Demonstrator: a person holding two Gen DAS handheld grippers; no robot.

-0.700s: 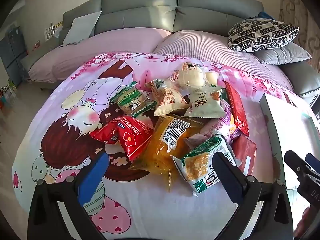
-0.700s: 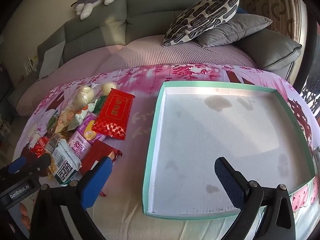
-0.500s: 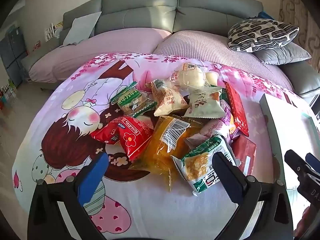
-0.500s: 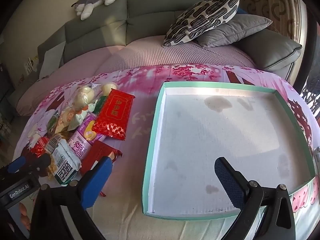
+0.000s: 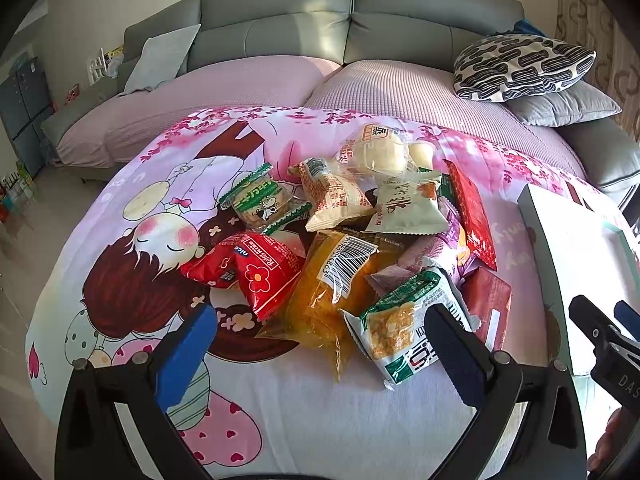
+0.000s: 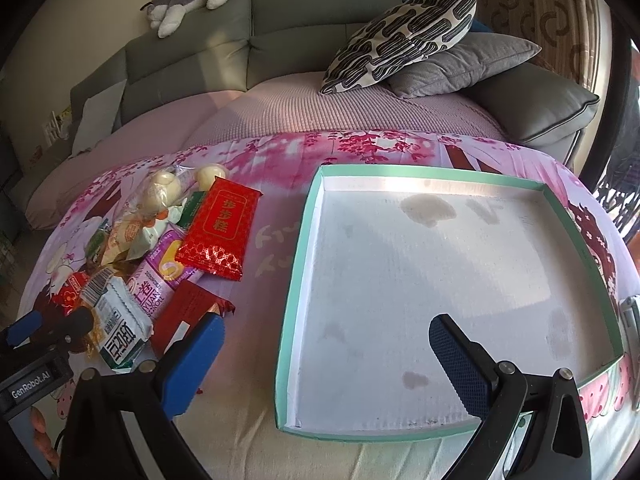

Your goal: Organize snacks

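On the sheet (image 6: 256, 432) the snack pile (image 6: 160, 248) lies left of the tray (image 6: 298, 280), a flat packet (image 6: 220, 230) at the pile's right edge nearest it, with cushions (image 6: 408, 48) on the sofa (image 6: 280, 32) behind.

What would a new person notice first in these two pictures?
First the heap of bright snack packets on the pink cartoon blanket, lying just ahead of the open left claw. Then the shallow tray with a mint-green rim and nothing in it, to the right of the heap, under the open right claw.
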